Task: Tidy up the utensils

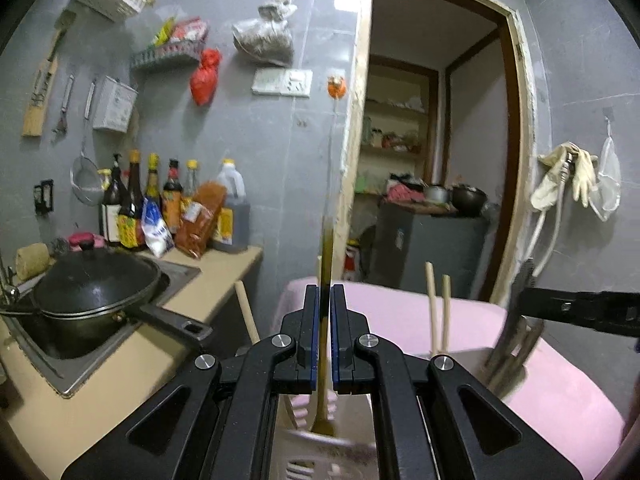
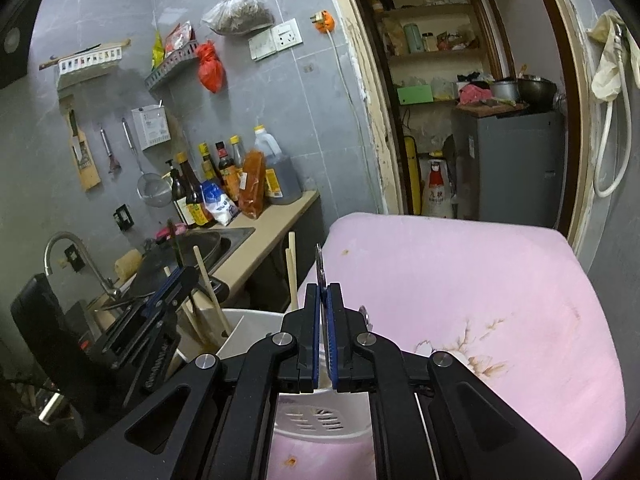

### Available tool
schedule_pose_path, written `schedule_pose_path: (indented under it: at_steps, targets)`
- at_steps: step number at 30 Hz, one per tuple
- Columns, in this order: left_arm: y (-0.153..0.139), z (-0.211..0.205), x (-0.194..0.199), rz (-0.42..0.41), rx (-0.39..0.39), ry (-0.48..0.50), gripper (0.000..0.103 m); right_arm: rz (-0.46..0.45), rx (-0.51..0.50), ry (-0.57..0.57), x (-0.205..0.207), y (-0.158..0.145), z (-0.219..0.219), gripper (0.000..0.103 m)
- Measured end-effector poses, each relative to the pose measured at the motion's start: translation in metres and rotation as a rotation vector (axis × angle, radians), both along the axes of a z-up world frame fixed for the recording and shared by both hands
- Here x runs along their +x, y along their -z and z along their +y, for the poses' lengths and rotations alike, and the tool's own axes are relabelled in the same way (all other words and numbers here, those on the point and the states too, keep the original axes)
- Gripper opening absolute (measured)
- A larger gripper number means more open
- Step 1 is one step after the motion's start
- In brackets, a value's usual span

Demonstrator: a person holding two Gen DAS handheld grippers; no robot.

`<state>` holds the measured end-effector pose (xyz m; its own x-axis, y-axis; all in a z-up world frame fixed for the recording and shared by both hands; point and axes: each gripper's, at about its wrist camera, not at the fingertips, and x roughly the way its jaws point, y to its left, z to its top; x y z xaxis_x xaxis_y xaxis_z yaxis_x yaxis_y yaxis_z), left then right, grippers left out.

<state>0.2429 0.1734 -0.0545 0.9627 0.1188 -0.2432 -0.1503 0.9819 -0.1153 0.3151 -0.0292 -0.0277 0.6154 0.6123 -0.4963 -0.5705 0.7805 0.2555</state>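
My left gripper [image 1: 325, 292] is shut on a slim, dark gold-brown utensil [image 1: 326, 248] that stands upright, its lower end over the white slotted holder [image 1: 304, 464]. The holder [image 2: 248, 322] stands on the pink cloth and carries pale chopsticks [image 2: 292, 268] and a wooden handle [image 2: 208, 288]. My right gripper [image 2: 323, 292] is shut on a thin flat metal utensil [image 2: 319, 264], held upright over the holder's right part. In the left wrist view the right gripper [image 1: 532, 304] comes in from the right with the blurred grey metal utensil [image 1: 516, 332]. The left gripper [image 2: 180, 284] shows at the left in the right wrist view.
A pink cloth-covered table [image 2: 480, 300] lies under the holder. To the left is a counter with a sink, a faucet [image 2: 60, 248], a lidded black wok [image 1: 92, 284] and sauce bottles [image 1: 172, 200]. A doorway [image 1: 440, 140] opens behind.
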Motion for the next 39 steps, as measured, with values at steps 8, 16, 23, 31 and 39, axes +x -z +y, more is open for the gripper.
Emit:
schedule_pose_path:
  at_steps: [8,16,23,31,39]
  targets:
    - [-0.014,0.000,-0.006,0.099,-0.067,0.045,0.004,0.018,0.028,-0.005,-0.003,-0.005,-0.003,0.008]
    - [-0.038,0.007,-0.017,0.154,-0.151,0.049,0.028,-0.002,0.057,0.006,-0.007,-0.015,-0.012,0.018]
    - [-0.054,0.004,-0.021,0.201,-0.139,0.053,0.052,-0.022,0.043,0.072,-0.013,-0.020,-0.025,0.045]
    - [-0.055,-0.004,-0.023,0.248,-0.128,0.088,0.082,-0.058,0.026,0.161,-0.027,-0.031,-0.045,0.082]
    - [-0.052,-0.010,-0.030,0.286,-0.113,0.078,0.091,-0.096,-0.013,0.256,-0.046,-0.037,-0.065,0.103]
